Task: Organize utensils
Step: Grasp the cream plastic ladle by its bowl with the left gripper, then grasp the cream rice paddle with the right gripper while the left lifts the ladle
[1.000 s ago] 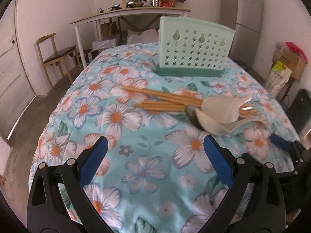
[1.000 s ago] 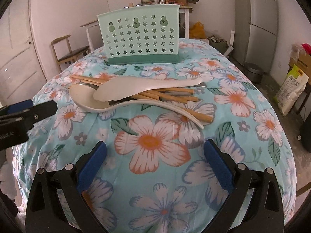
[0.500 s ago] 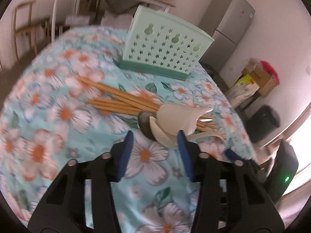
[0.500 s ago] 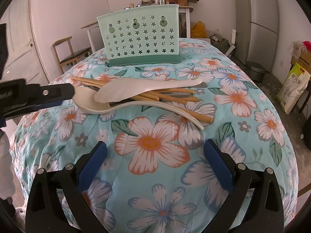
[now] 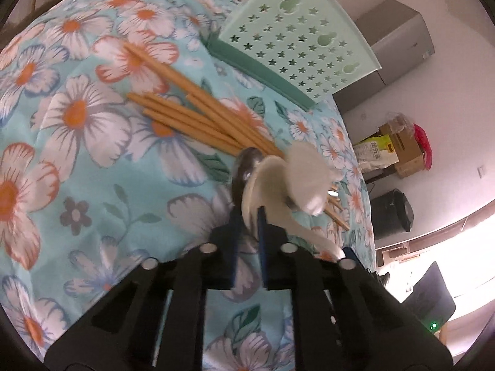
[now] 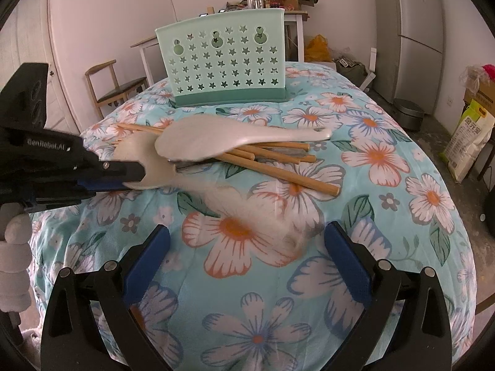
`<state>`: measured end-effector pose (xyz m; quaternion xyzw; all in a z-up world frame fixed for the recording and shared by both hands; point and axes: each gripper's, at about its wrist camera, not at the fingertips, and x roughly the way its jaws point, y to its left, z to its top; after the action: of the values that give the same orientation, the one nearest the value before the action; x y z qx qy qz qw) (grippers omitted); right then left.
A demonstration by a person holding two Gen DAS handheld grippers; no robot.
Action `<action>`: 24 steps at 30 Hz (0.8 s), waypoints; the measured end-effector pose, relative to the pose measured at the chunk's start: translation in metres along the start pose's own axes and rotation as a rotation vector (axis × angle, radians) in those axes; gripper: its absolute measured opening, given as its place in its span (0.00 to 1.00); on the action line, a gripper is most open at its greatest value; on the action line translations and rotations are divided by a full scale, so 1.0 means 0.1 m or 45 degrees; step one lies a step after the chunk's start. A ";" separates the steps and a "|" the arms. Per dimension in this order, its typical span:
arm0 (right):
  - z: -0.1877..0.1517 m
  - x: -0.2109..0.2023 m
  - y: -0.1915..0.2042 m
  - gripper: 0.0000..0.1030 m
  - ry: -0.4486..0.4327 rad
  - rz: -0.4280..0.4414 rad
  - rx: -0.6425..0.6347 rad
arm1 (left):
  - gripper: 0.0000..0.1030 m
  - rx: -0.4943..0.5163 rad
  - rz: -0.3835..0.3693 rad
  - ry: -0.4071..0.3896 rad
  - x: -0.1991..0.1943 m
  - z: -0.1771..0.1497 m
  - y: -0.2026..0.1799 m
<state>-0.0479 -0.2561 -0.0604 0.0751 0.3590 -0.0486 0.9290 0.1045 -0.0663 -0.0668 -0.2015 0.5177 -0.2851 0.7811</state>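
Now the left hand-held gripper has its blue pads pinched narrow on the bowl end of a cream ladle, and that ladle is blurred, so it looks to be on the move. From the right wrist view you can see the grip plainly: the left tool comes in from the side and clamps the rim of the bowl, while the long handle smears off across the flowered cloth toward the near edge.

Over on the other side, the right hand-held gripper hangs wide open above the cloth, holding nothing, well short of the pile.

And what a pile: a cream rice paddle lies across the top, wooden chopsticks fan out beneath it, and a metal spoon peeks out under the ladle bowl. The mint-green utensil holder stands upright behind them all, apart from the heap, and no utensil shows above its rim.

So this reads as the first pick of the sort, the ladle coming out of the heap. The next move calls for lifting it free without dragging the paddle or chopsticks along, then swinging it upright, handle or bowl down, over the holder's open top. With a grip so near the bowl's edge, that long handle may swing.
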 end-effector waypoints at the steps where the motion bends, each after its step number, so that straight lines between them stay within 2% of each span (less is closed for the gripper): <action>1: 0.00 0.00 0.00 0.95 0.000 -0.001 0.000 | 0.06 -0.005 -0.007 0.005 -0.04 0.00 0.01; 7: 0.01 0.01 0.00 0.95 0.001 -0.006 0.001 | 0.05 0.084 0.033 -0.064 -0.38 -0.06 0.00; 12: 0.01 0.02 0.01 0.95 0.005 -0.007 -0.006 | 0.05 0.146 0.068 -0.215 -0.76 -0.05 0.03; 18: 0.02 0.00 0.01 0.95 0.028 -0.002 -0.042 | 0.04 0.172 0.063 -0.331 -1.04 0.01 0.08; 21: 0.04 -0.11 0.01 0.87 -0.004 -0.003 -0.081 | 0.03 0.183 0.090 -0.373 -1.14 0.02 0.12; 24: 0.09 -0.26 0.07 0.82 -0.094 -0.051 -0.209 | 0.03 0.185 0.129 -0.415 -1.23 0.04 0.18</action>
<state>-0.0602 -0.2498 -0.0358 -0.0102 0.3288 -0.0403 0.9435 0.0756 0.0276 0.0088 -0.1618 0.3717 -0.2456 0.8805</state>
